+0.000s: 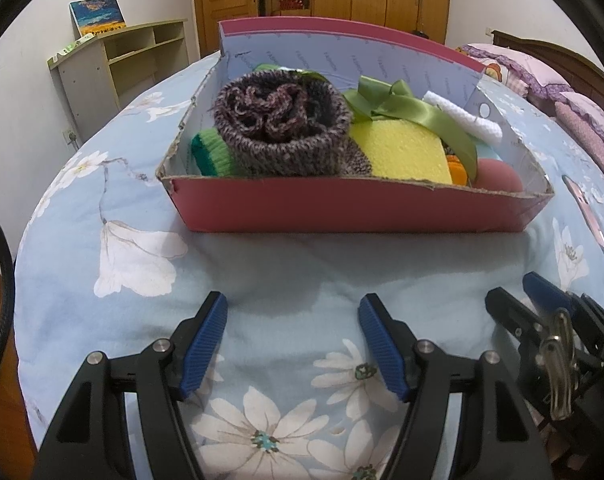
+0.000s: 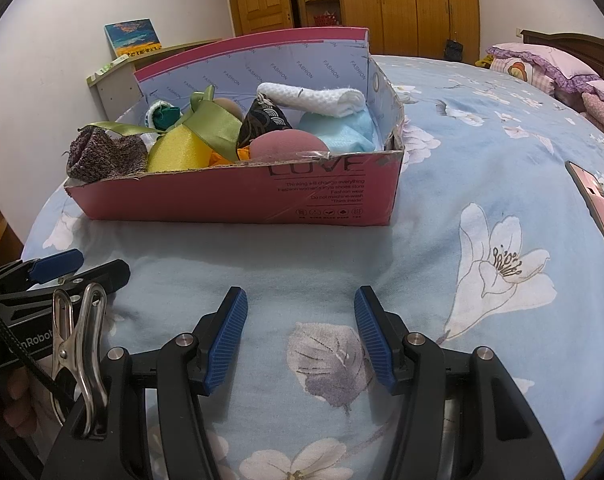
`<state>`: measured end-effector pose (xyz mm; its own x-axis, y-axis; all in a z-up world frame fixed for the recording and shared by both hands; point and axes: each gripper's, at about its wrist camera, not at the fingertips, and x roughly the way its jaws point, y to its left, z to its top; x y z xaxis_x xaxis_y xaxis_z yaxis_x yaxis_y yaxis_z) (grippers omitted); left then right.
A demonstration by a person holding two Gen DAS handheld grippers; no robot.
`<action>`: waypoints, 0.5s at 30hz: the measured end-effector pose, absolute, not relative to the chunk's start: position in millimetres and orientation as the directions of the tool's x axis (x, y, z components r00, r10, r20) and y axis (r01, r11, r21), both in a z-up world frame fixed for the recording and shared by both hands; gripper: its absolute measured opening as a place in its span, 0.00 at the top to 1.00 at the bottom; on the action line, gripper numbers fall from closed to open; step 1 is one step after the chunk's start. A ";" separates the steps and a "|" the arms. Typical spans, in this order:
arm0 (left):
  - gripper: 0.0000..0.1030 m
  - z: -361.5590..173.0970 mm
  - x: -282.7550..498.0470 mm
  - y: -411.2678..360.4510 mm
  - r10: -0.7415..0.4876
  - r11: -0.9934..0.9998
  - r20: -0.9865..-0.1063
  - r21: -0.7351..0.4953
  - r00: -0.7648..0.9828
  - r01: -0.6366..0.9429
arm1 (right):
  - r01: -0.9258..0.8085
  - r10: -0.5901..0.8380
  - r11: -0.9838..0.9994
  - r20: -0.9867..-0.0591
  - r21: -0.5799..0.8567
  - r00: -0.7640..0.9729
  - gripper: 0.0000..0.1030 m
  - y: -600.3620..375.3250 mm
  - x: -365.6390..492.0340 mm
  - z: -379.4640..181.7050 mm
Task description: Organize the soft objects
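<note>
The pink cardboard box (image 1: 354, 208) sits on the flowered bedspread (image 1: 285, 264), and every soft thing in view is inside it: the rolled knit piece (image 1: 281, 128) at the left end, the yellow sponge (image 1: 406, 152) beside it, green ribbon (image 1: 402, 104) draped over the middle, the white cloth (image 2: 318, 98) and pale blue cloth (image 2: 342, 132) toward the right end, a pink ball (image 2: 287, 146) against the near wall. The box's long axis runs left to right across both views, near wall facing the grippers. Both tools hover over bare bedspread, well short of that wall. The left gripper (image 1: 293, 340) has its jaws standing apart with nothing between them, squarely facing the knit roll. The right gripper (image 2: 299, 334) is likewise spread and empty, lined up nearer the box's right half. So, I'd say, the left takes the knit end, the right the cloths, each reaching forward and over the near wall.
</note>
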<state>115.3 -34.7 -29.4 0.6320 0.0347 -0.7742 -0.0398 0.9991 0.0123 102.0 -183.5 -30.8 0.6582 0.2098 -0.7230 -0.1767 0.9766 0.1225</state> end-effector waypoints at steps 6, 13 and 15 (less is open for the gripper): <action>0.30 -29.4 113.2 -35.9 0.036 0.999 -0.771 0.016 0.635 -0.037 | -0.177 0.210 0.977 -0.723 0.123 0.658 0.44 -183.6 102.0 -31.0; 0.30 -30.1 111.5 -35.6 0.035 0.999 -0.772 0.014 0.635 -0.039 | -0.177 0.209 0.977 -0.723 0.122 0.659 0.44 -183.5 102.0 -31.2; 0.30 -30.2 111.6 -35.6 0.035 0.999 -0.772 0.014 0.635 -0.039 | -0.177 0.210 0.977 -0.723 0.122 0.658 0.44 -183.6 102.0 -31.3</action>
<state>111.6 -35.6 -30.2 0.6350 0.0351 -0.7717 -0.0385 0.9992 0.0137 102.0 -183.6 -31.3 0.6584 0.2098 -0.7229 -0.1771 0.9766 0.1221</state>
